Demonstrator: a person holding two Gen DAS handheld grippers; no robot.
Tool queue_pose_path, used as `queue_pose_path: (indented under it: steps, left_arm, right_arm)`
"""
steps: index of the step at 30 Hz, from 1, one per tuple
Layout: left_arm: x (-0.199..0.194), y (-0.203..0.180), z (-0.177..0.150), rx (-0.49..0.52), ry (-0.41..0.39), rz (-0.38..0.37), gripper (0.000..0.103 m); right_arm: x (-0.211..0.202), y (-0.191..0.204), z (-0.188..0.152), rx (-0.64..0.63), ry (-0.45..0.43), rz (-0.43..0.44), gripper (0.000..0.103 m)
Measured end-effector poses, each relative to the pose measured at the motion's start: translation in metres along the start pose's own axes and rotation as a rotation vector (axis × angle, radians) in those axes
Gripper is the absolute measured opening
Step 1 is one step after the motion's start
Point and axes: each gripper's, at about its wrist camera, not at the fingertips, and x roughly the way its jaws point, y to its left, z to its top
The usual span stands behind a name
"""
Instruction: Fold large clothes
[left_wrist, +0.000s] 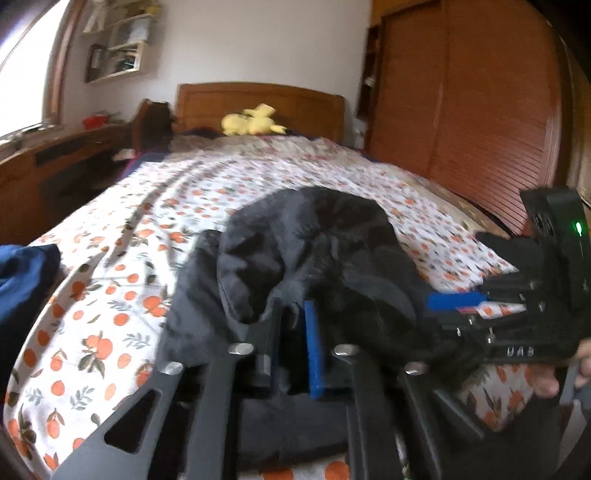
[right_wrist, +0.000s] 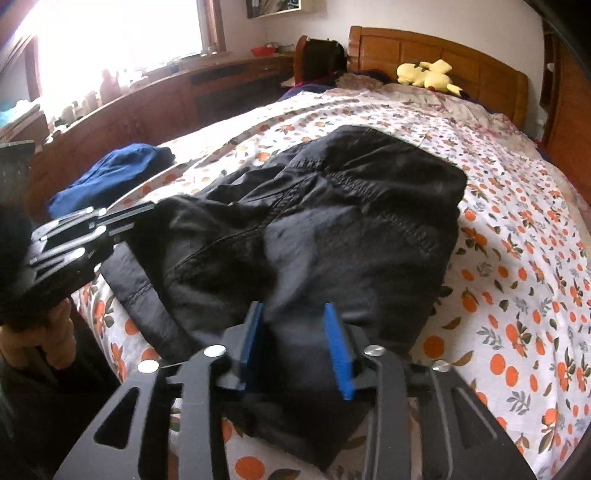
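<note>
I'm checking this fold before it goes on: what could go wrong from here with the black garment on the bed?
1. The left tool is pinched on only a thin bit of the black garment, so the fabric may slip out when lifted.
2. The right tool straddles a thick bunch, with its pads not clearly pressing; a lift could miss layers.
3. The garment lies crumpled near the edge of the bed, so a pull may drag it off.

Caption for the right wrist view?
Right tool straddling a fold of the black garment on the orange-print bedspread, left tool at its far edge.
</note>
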Motion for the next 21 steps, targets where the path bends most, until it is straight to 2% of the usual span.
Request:
queue_pose_path:
  steps: [5,11,14,21]
  left_arm:
    - [-0.029,0.001,0.013,0.007,-0.054,-0.014,0.008]
    - [-0.068,0.021,0.01,0.008,-0.083,0.055,0.008]
    - [-0.071,0.045,-0.003,-0.022,-0.051,0.108,0.008]
    - [-0.047,0.069,-0.041,-0.071,0.055,0.145,0.008]
  right_arm:
    - [-0.012,-0.006,0.004,0.004,-0.029,0.013,0.041]
    - [-0.018,0.004,0.007,-0.012,-0.058,0.065,0.041]
    - [-0.013,0.014,0.007,-0.032,-0.05,0.093,0.041]
    - [0.004,0.025,0.002,-0.072,-0.007,0.096,0.046]
